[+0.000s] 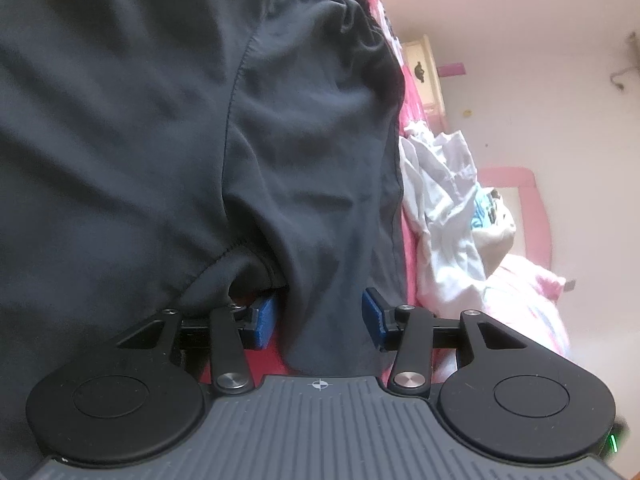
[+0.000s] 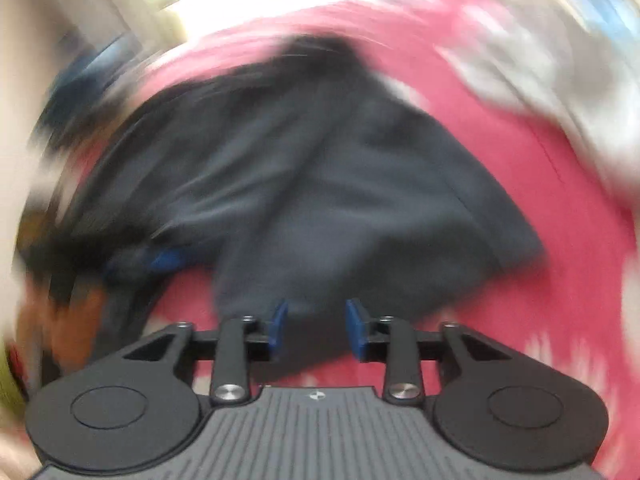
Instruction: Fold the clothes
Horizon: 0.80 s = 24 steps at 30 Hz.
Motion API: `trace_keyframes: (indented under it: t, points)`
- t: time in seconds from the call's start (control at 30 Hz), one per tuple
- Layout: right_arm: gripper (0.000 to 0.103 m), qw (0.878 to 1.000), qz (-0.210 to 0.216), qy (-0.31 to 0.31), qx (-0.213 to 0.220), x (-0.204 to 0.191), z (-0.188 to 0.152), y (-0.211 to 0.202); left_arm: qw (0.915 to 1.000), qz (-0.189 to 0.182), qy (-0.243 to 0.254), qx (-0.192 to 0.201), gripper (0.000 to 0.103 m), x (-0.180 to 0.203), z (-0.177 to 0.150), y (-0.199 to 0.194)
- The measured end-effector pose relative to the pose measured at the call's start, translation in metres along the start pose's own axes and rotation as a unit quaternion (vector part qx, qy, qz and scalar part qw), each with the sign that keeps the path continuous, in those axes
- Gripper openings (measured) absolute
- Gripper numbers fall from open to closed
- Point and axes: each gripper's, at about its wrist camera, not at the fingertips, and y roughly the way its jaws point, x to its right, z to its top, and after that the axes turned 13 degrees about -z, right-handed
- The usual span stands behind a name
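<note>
- While your left gripper point(image 1: 318, 316) sits at the near hem of the dark garment point(image 1: 168, 128), its jaws stand partly apart with a fold of cloth between the blue pads; the pads don't visibly press it.
- The garment lies on the pink bed cover point(image 2: 540, 208), its long axis running away from that gripper.
- Your right gripper point(image 2: 316, 326), jaws partly apart and empty, hovers over the garment's near edge; that view is blurred.
- Judged from this, the left is nearer the hem.
</note>
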Motion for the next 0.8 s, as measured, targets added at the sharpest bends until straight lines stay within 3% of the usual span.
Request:
trace_keyframes:
  t: [0.1, 0.23, 0.3, 0.43, 0.63, 0.8]
  points:
    - [0.053, 0.988, -0.008, -0.153, 0.020, -0.064, 0.007, 0.004, 0.9999, -0.007, -0.008, 0.003, 0.045, -0.004, 0.005, 0.000]
    - [0.053, 0.966, -0.043, -0.253, -0.023, -0.107, 0.004, 0.033, 0.9994, -0.021, -0.026, 0.008, 0.045, -0.009, 0.009, -0.002]
    - [0.046, 0.957, -0.067, -0.276, -0.052, -0.112, 0.003, 0.050, 0.9990, -0.029, -0.032, 0.010, 0.045, -0.012, 0.010, -0.003]
    - [0.004, 0.944, -0.113, -0.295, -0.096, -0.100, 0.001, 0.061, 0.9982, -0.043, -0.039, 0.010, 0.045, -0.017, 0.013, -0.004]
    - [0.004, 0.915, -0.138, -0.365, -0.104, -0.102, -0.003, 0.032, 0.9975, -0.055, -0.043, 0.007, 0.044, -0.021, 0.015, -0.007]
    - [0.007, 0.914, -0.092, -0.371, -0.135, -0.120, -0.013, 0.042, 0.9981, -0.051, -0.035, 0.007, 0.044, -0.020, 0.016, -0.009]
